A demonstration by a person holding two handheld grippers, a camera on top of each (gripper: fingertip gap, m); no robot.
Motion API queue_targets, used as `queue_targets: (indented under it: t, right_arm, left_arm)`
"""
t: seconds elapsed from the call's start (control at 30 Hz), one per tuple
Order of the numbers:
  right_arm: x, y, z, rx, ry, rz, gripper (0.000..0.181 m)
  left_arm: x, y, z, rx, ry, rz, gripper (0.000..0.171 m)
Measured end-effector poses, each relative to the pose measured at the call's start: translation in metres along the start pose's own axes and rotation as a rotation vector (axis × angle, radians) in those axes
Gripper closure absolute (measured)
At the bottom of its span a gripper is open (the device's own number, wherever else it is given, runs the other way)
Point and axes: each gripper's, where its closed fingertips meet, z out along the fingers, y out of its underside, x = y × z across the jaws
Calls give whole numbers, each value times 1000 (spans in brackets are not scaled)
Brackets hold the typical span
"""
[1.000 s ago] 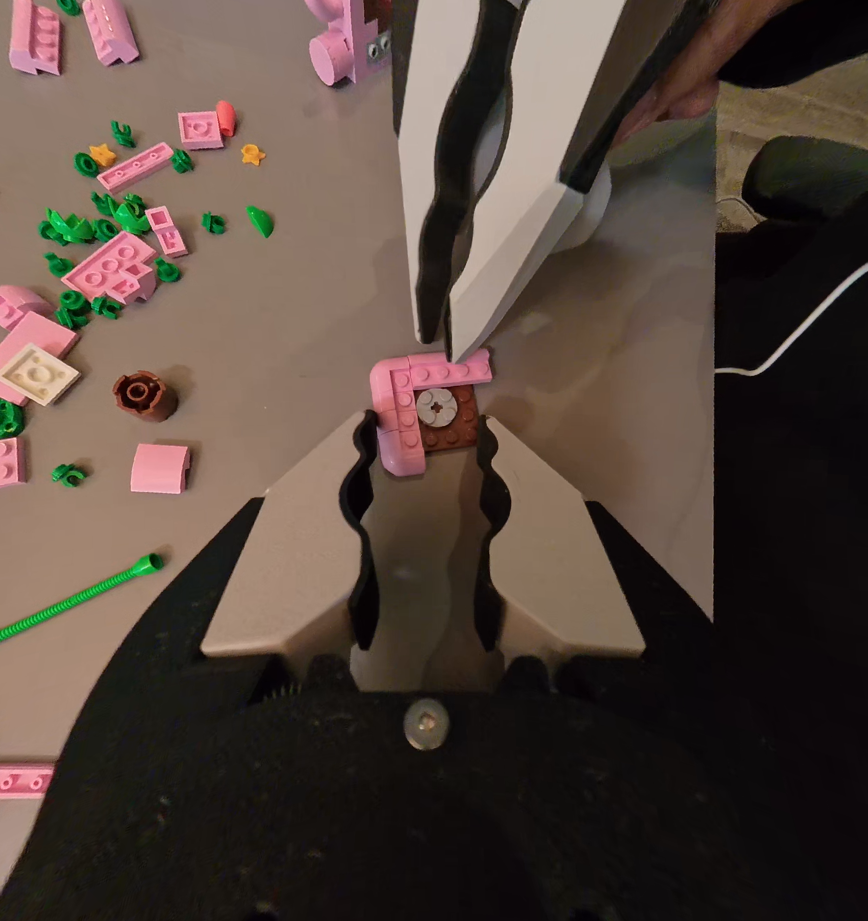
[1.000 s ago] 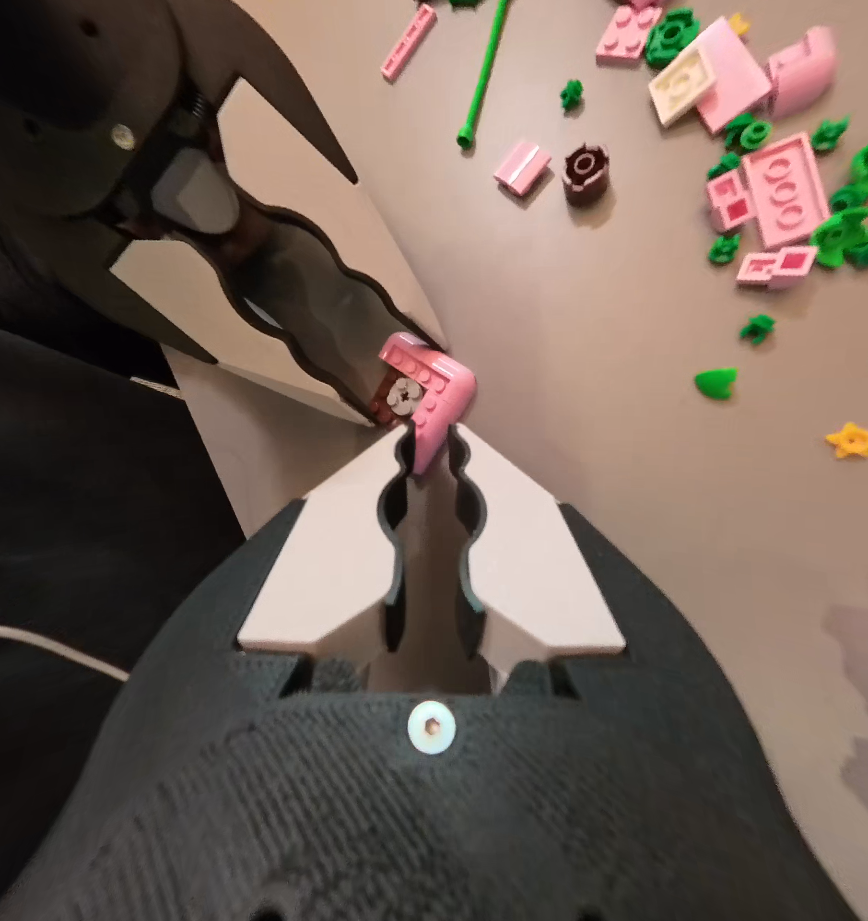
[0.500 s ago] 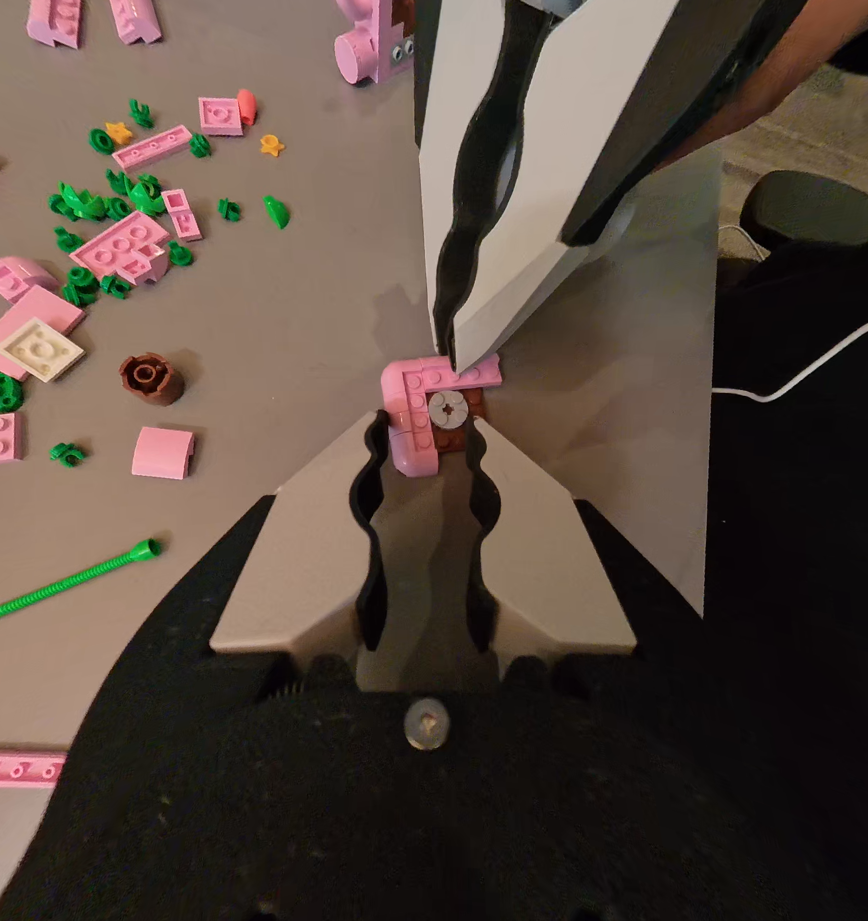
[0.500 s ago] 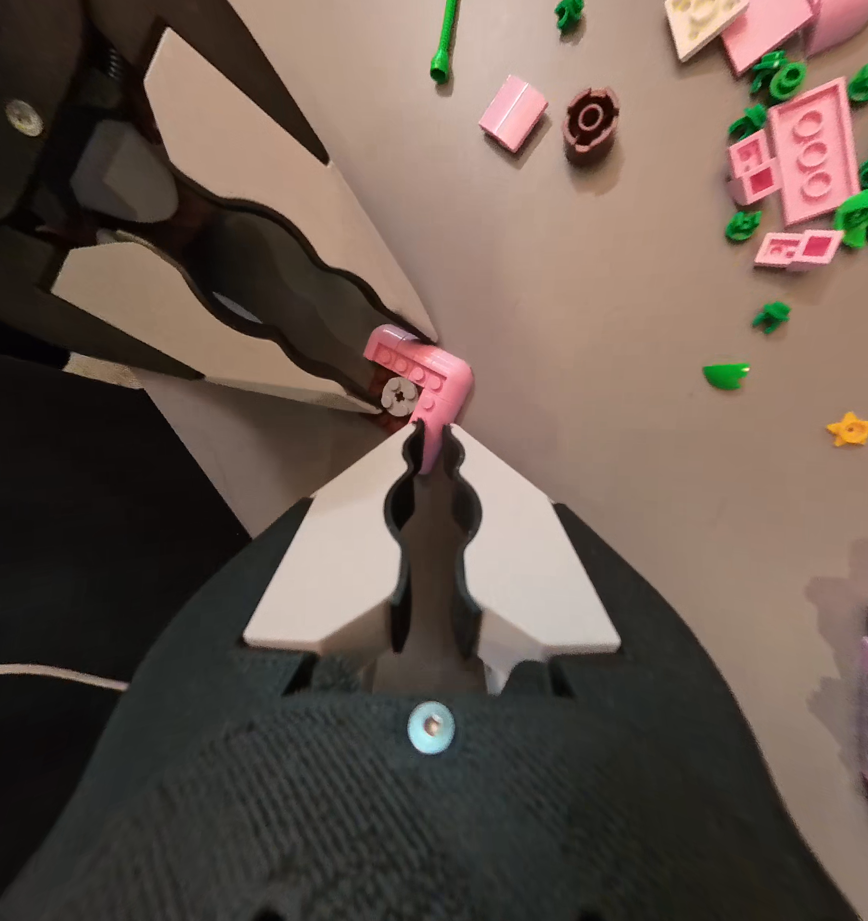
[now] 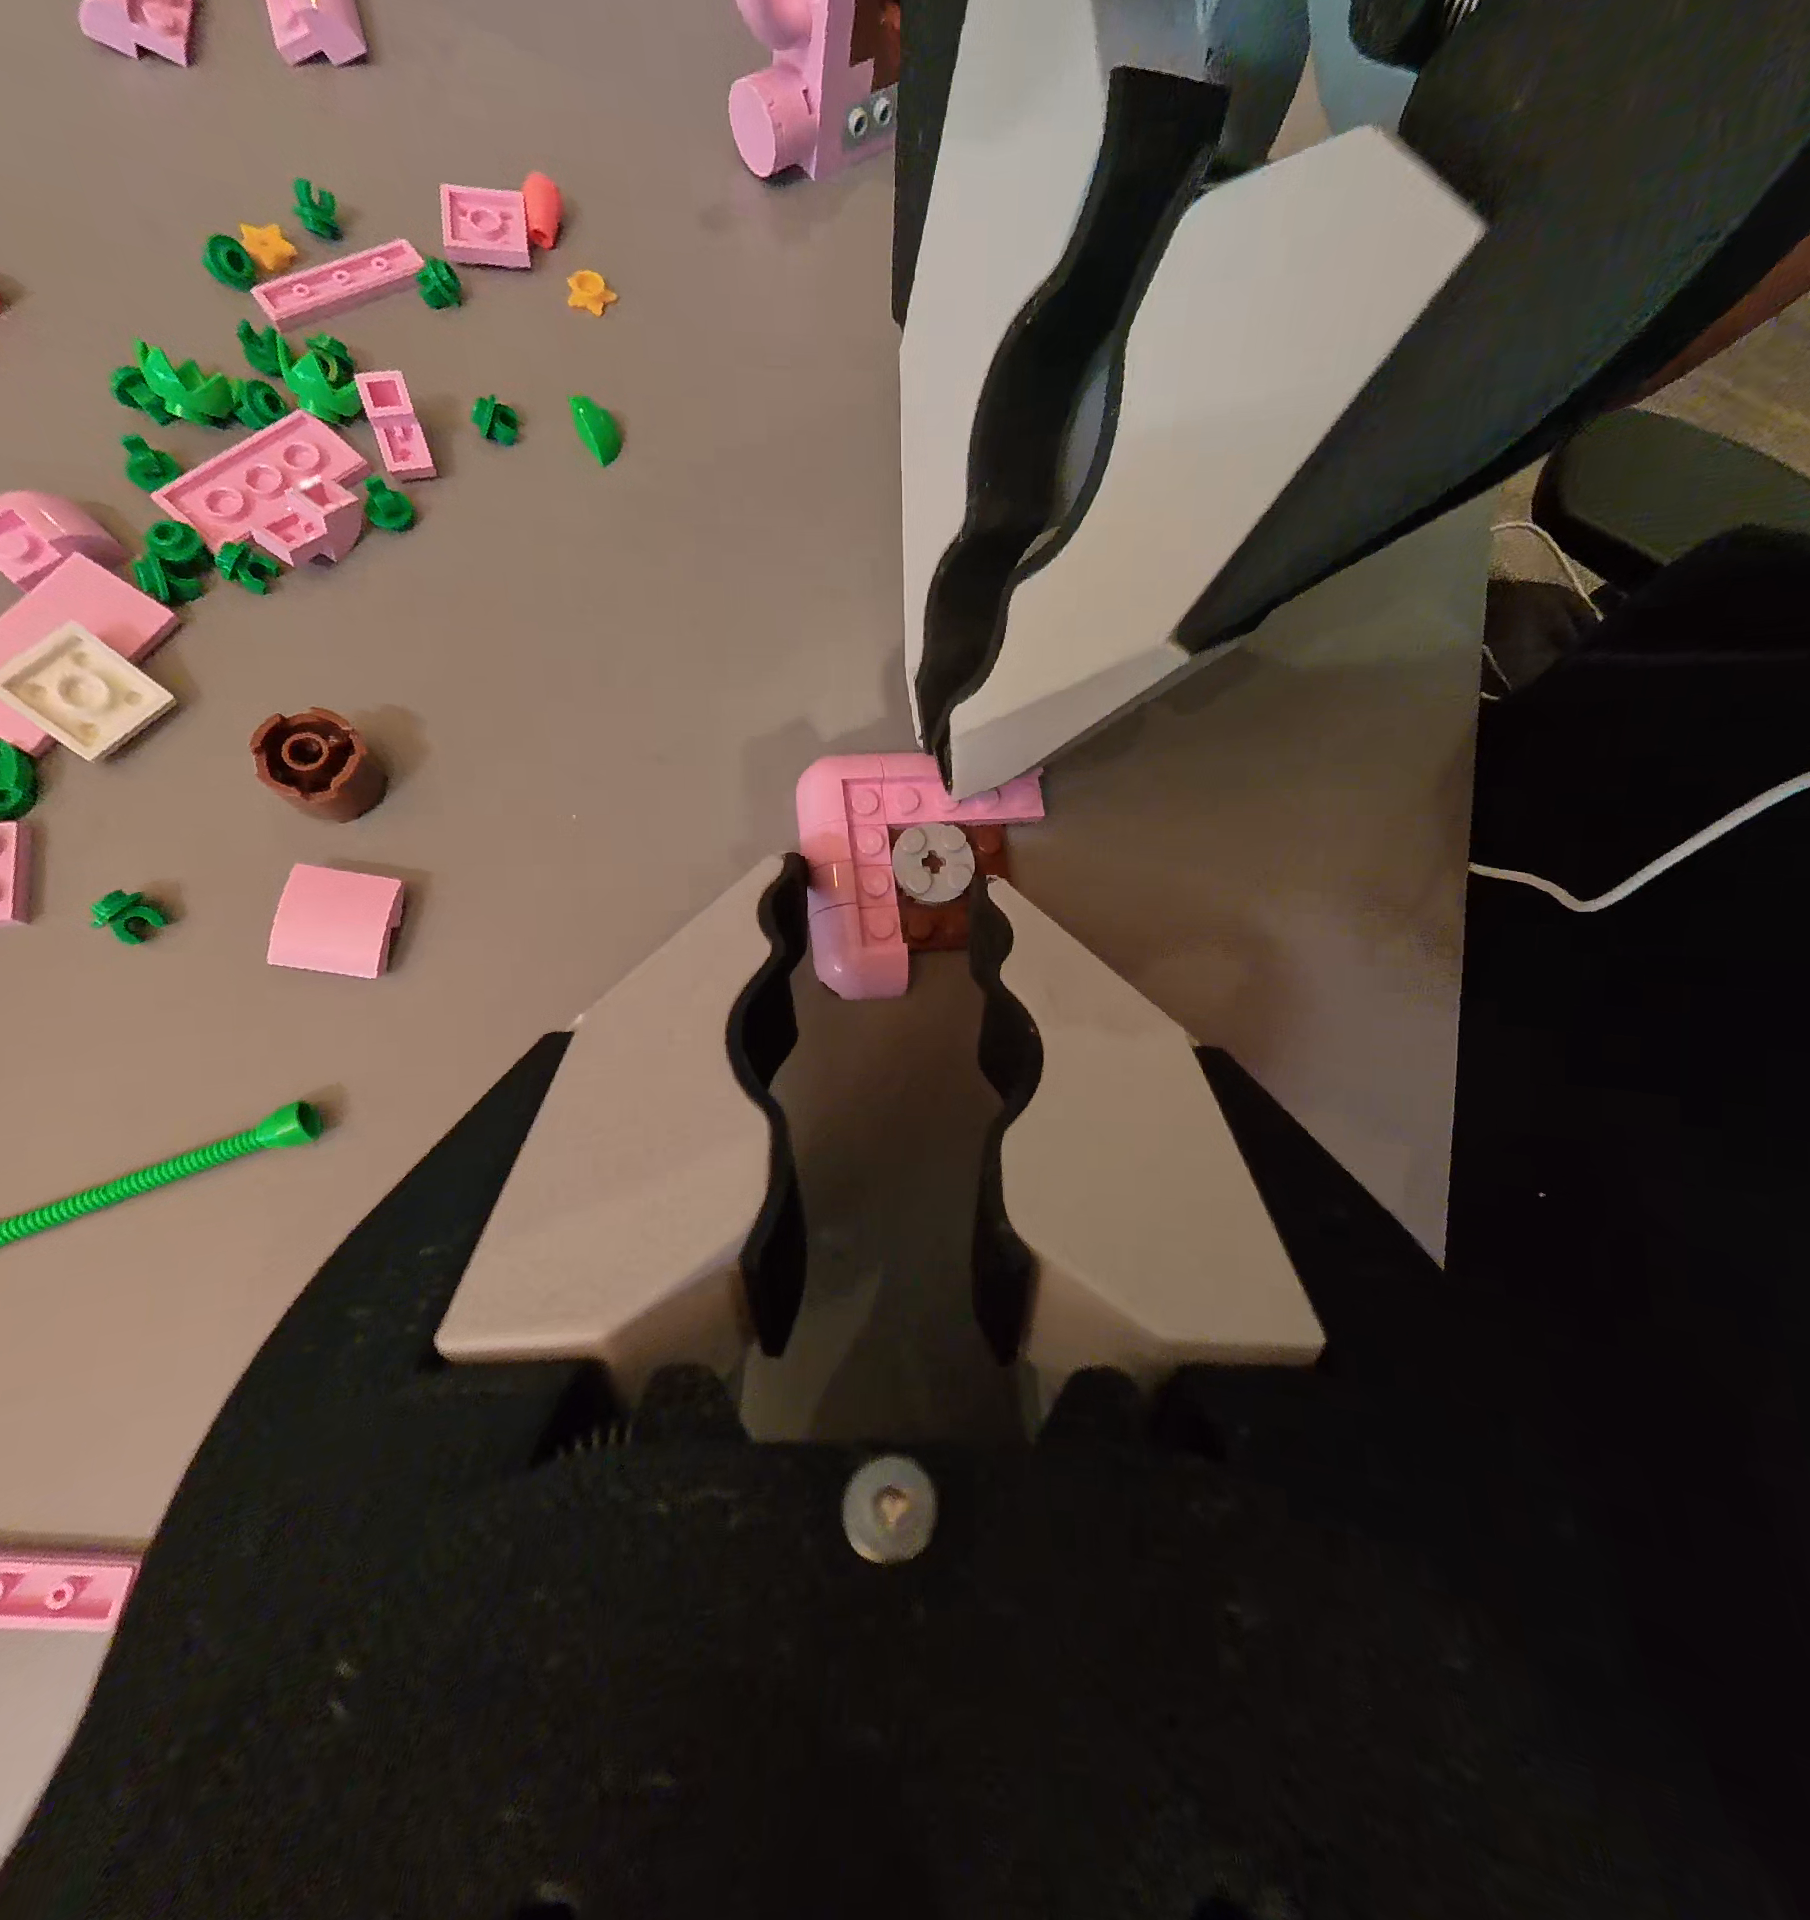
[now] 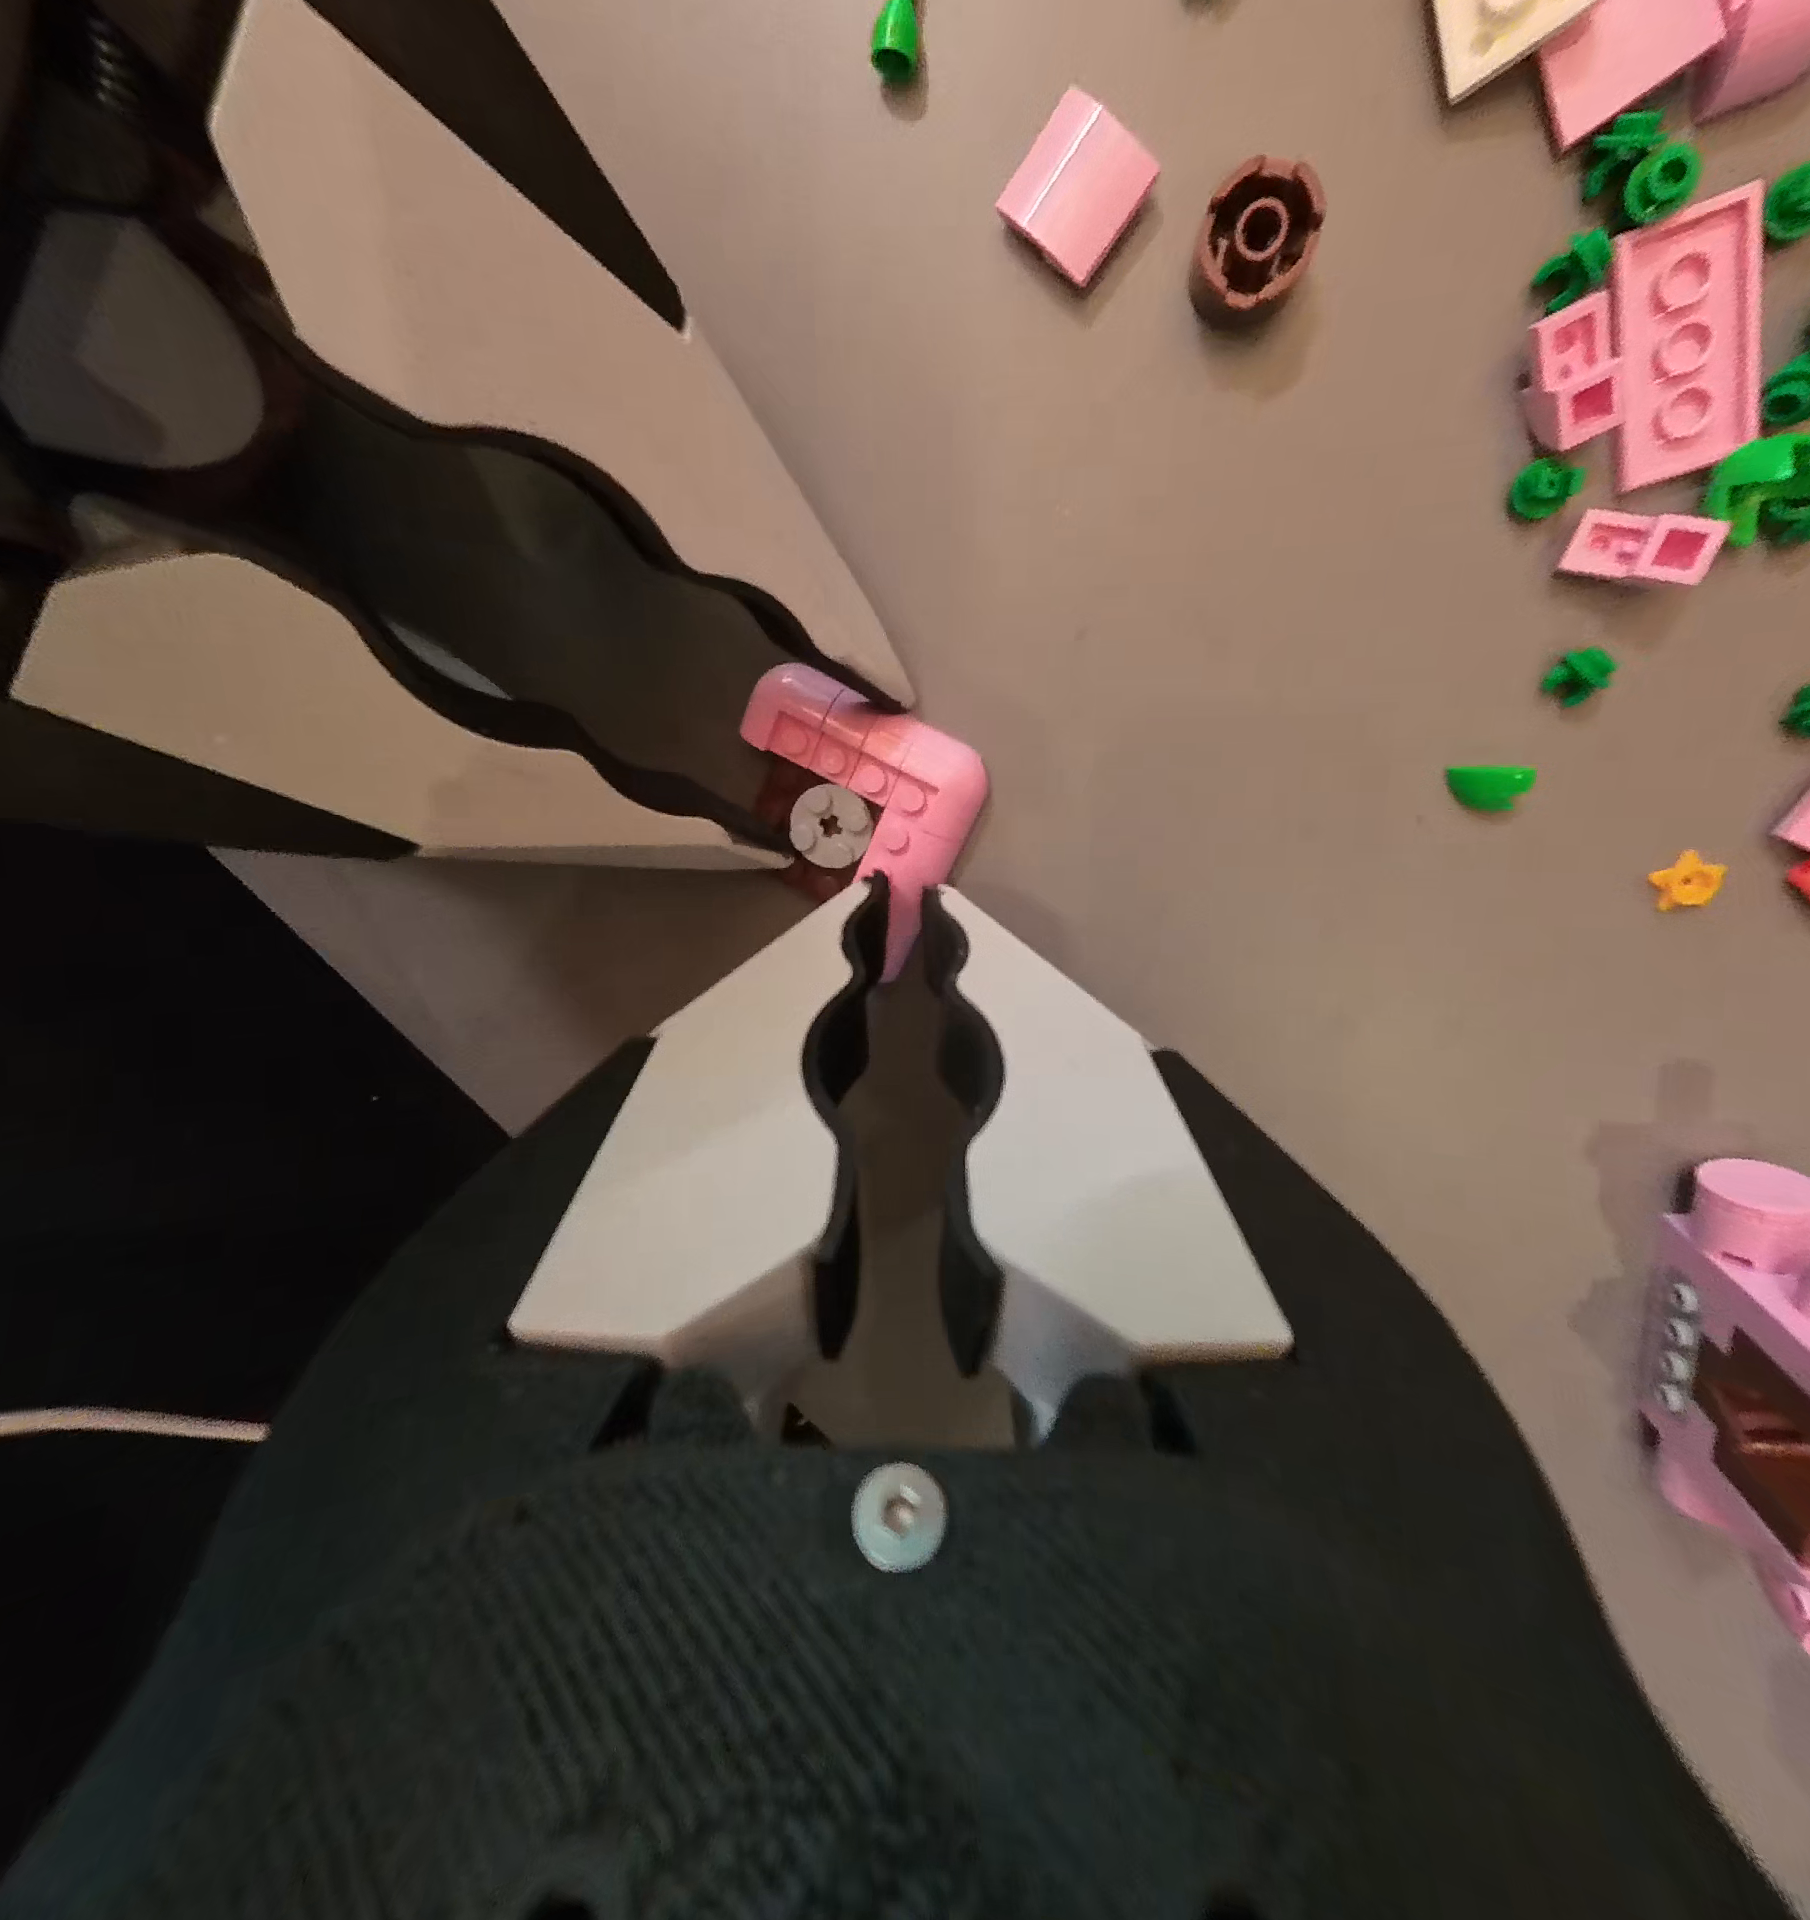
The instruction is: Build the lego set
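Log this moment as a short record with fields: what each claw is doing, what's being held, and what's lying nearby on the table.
held piece: small pink L-shaped lego assembly on a brown plate with a grey round stud
left claw: shut on the assembly's sides
right claw: shut on the end of one pink arm
table: grey, scattered with loose pink and green pieces
nearby: brown round brick, pink curved tile, green ridged stem

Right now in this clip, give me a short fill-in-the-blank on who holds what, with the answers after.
1. Both grippers grip the same small pink and ____ assembly.
2. The round grey stud piece sits on the ____ plate.
3. The left gripper and the right gripper are both ____ on it.
4. The loose brown round brick lies on the ____.

Answers: brown; brown; shut; table
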Motion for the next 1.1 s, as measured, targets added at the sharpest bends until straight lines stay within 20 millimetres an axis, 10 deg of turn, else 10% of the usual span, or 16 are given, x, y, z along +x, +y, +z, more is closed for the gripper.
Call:
queue_targets:
  t: [0.67,0.83,1.1]
  right_arm:
    - [1,-6,-1,219,61,-37,177]
    - [1,-14,-23,445,-80,56,161]
    - [23,21,-23,505,68,-8,158]
  left_arm:
    - [-3,-1,-2,14,-13,-17,139]
    - [-13,-26,-30,253,9,-99,133]
    - [-39,-32,-49,356,-122,-119,130]
